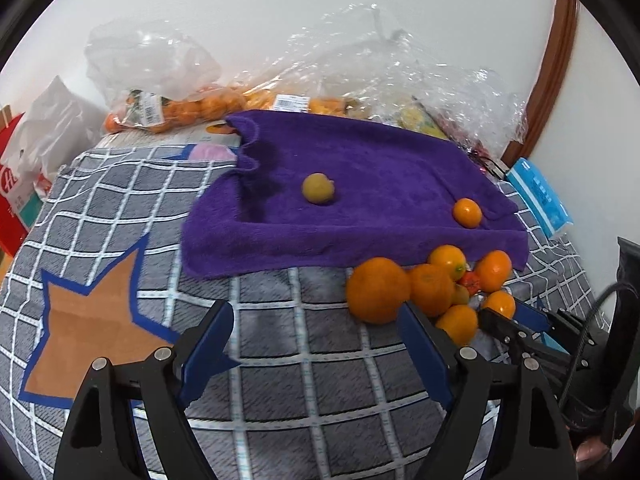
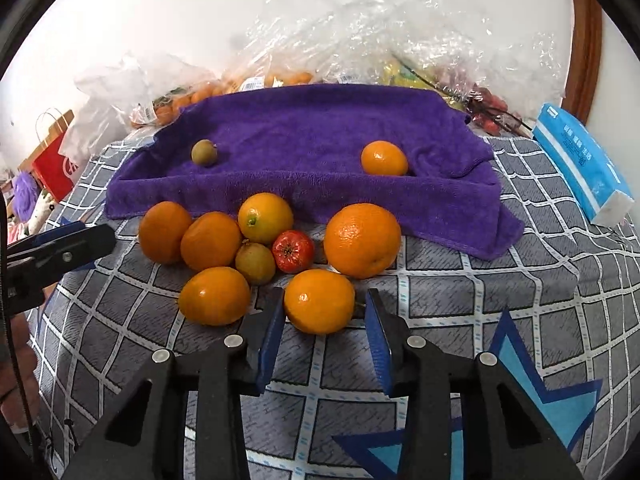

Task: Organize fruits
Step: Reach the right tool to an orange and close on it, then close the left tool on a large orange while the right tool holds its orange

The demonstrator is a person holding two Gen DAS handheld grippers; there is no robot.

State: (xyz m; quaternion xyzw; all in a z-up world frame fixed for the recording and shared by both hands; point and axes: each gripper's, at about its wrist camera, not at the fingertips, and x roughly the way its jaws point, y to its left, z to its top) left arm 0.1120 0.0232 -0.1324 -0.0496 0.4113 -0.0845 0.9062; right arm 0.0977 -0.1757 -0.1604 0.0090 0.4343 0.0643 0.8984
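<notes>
A purple towel (image 1: 360,168) (image 2: 312,128) lies on the checked cloth. On it sit a green-brown fruit (image 1: 318,188) (image 2: 204,153) at left and a small orange (image 1: 467,212) (image 2: 384,158) at right. In front of the towel is a heap of several oranges, a big orange (image 2: 362,240) (image 1: 378,290), a red fruit (image 2: 293,251) and another green-brown fruit (image 2: 255,263). My right gripper (image 2: 325,308) (image 1: 505,312) has the nearest orange (image 2: 319,301) between its fingers; the left pad touches it, and a thin gap shows at the right pad. My left gripper (image 1: 314,308) stands open over bare cloth, left of the heap.
Clear plastic bags of oranges (image 1: 172,108) and other fruit (image 2: 400,40) lie behind the towel against the wall. A blue tissue pack (image 2: 580,164) (image 1: 538,196) sits at the right edge. A red paper bag (image 2: 54,160) stands left. The cloth (image 1: 280,360) has star patches.
</notes>
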